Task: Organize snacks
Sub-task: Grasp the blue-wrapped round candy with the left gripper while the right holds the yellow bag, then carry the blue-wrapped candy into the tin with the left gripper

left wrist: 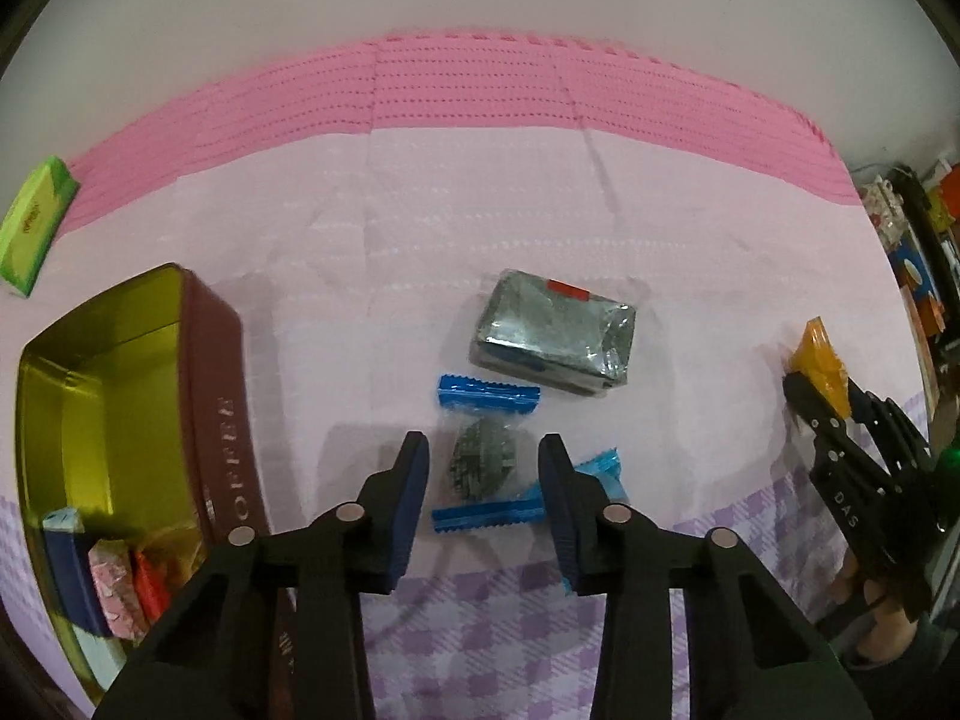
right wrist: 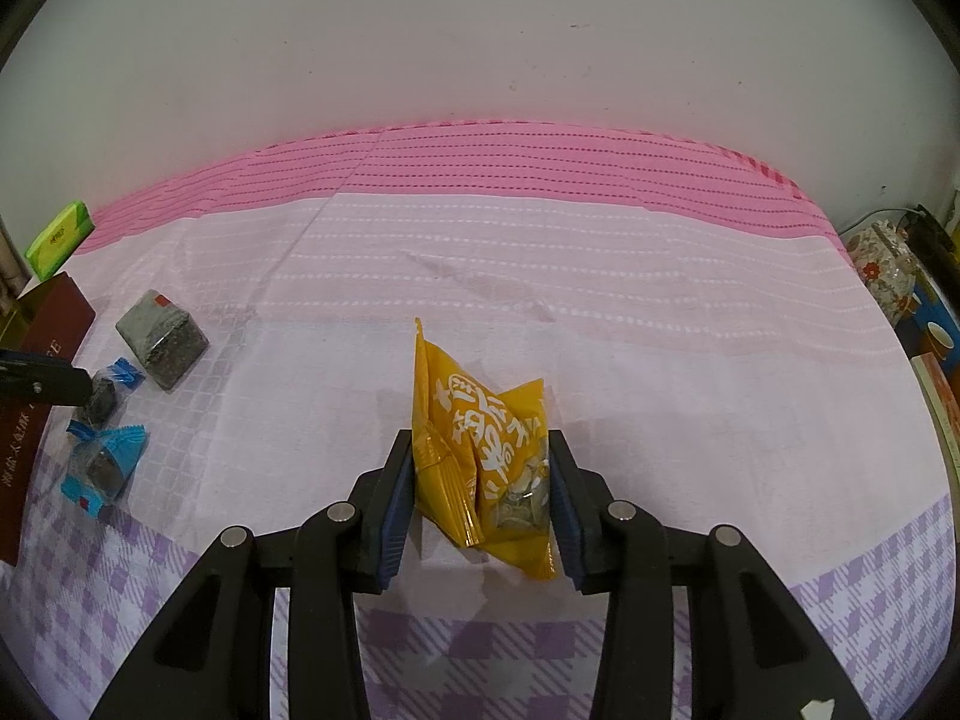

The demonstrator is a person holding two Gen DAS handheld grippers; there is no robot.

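Yellow snack bag [right wrist: 480, 456] upright between tongs — blue-ended packets [left wrist: 485, 456] lie flat.

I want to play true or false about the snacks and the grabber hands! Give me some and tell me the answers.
1. The right gripper is squeezing a yellow snack bag. True.
2. The left gripper has already shut on a snack. False: its jaws stand open on either side of a blue-ended packet lying on the cloth.
3. The tin on the left has its lid on. False: it is open, with a few snacks inside.
4. A silvery-grey pack lies just beyond the blue-ended packet. True.
5. The green box sits inside the tin. False: it lies on the cloth, away from the tin.
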